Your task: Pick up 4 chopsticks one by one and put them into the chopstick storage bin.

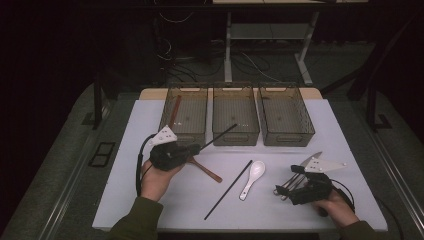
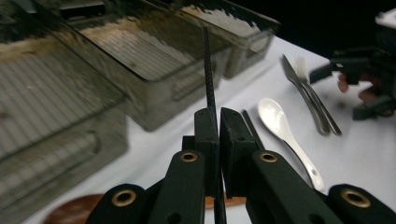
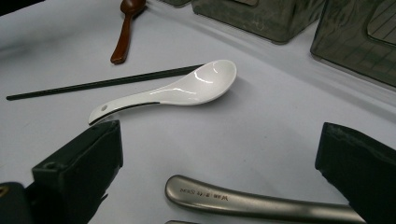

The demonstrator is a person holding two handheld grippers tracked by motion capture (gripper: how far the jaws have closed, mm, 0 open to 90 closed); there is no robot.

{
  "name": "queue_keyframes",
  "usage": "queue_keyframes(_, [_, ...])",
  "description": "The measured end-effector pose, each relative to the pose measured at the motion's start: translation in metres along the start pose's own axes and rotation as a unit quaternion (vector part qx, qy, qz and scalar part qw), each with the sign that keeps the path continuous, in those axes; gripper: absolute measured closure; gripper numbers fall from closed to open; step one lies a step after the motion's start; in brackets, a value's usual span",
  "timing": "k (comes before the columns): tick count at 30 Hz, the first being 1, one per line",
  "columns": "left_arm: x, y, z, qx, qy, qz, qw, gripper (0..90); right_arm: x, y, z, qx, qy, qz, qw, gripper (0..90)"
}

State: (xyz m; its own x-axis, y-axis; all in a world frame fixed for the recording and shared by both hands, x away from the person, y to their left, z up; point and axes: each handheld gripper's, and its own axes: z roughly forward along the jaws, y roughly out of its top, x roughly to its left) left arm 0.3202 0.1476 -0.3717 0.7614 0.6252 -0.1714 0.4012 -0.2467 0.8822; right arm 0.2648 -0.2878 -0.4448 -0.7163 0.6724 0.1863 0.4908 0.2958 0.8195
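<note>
Black carbon-textured chopstick [image 2: 208, 70] is held clamped between the closed jaws of the left gripper [image 2: 218, 128], gripped near one end. In the high view, this chopstick [image 1: 220, 135] is seen raised above the table [image 1: 350, 130], its long axis running from the gripper [image 1: 192, 149] up and to the right, the free tip pointing toward the front wall of the middle bin [image 1: 235, 116].

The step in hand is judged to be the carrying of the chopstick to a bin. The next move would call for the tip to be lifted over the rim and the shaft brought in line with the bin's length before release.

A second chopstick [image 1: 228, 189] is lying flat on the table, beside a white spoon [image 1: 252, 178]. A wooden spoon [image 1: 206, 170] rests close under the left gripper.

The right gripper [image 1: 292, 187] is held wide open, its jaws standing on either side of metal cutlery handles [image 3: 261, 200]; nothing is gripped. What lies in the left bin [image 1: 185, 112] appears to be a wooden utensil, though the dim view leaves this uncertain.
</note>
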Motion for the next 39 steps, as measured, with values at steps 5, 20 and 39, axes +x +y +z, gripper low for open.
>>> queue_keyframes(5, [0.018, 0.009, -0.001, -0.001, 0.027, -0.007, 0.9996, 85.3, -0.001, 0.000, 0.000, 0.001, 0.000, -0.001, 1.0000, 0.7])
queue_keyframes(20, [0.072, 0.038, 0.007, -0.006, 0.116, -0.030, 0.9928, 85.3, -0.001, 0.000, 0.001, 0.001, 0.000, 0.001, 1.0000, 0.7])
queue_keyframes(39, [0.123, 0.036, 0.058, 0.059, 0.192, -0.080, 0.9763, 85.2, -0.002, 0.000, 0.001, -0.001, 0.004, -0.001, 1.0000, 0.7])
